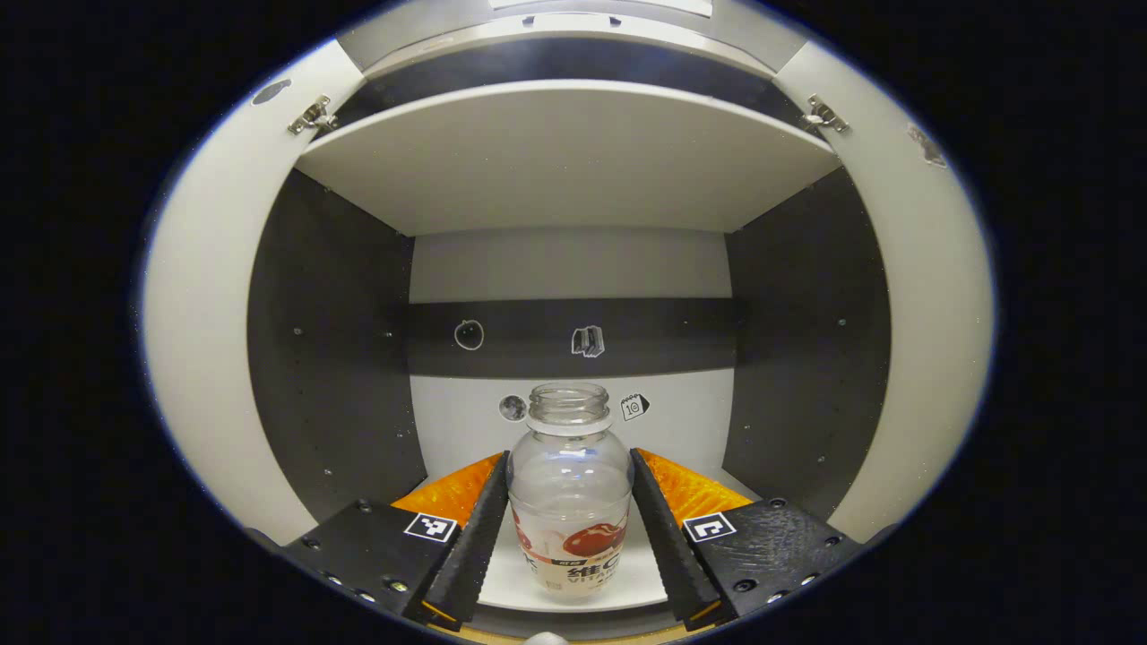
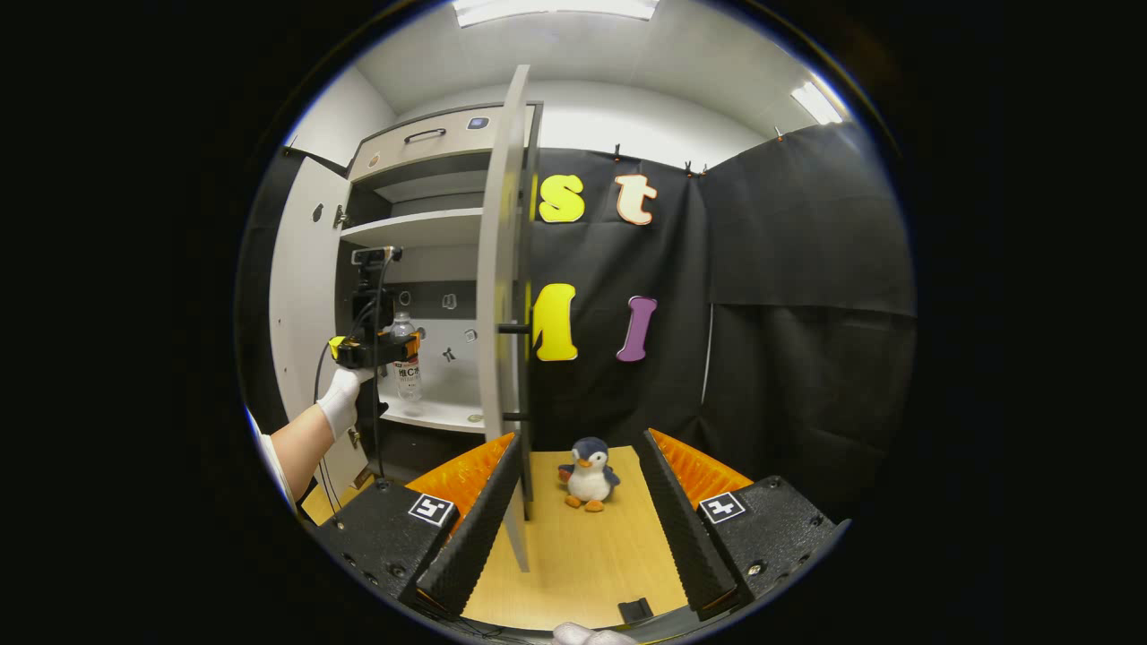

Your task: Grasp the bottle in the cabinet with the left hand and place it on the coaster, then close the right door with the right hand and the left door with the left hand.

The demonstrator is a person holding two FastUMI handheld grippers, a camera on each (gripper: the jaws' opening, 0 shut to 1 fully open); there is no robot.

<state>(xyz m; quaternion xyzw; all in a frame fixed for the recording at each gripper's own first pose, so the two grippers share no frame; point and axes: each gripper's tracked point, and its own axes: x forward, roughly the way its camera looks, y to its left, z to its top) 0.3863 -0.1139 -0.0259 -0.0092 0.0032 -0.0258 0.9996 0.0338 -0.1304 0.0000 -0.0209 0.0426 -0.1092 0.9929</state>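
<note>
In the left gripper view the clear plastic uncapped bottle [image 1: 571,488] stands low at centre on the white cabinet shelf [image 1: 511,582], between the black ridged fingers [image 1: 479,528], beneath an upper shelf [image 1: 564,152].

In the right gripper view a plush penguin [image 2: 588,473] sits at lower centre on the wooden surface [image 2: 582,555], right of the open white cabinet door [image 2: 497,305].

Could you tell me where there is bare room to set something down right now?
Wooden tabletop lies bare between the small plush penguin and the right gripper. White cabinet shelf is free beside the clear plastic bottle; tight around the left gripper.

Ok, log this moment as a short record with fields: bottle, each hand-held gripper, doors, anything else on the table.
bottle: uncapped bottle upright on the cabinet's lower shelf
left hand-held gripper: fingers around the bottle, contact unclear
right hand-held gripper: open, empty, above the table
right door: open, edge-on
left door: open
other: toy penguin on the table
</note>
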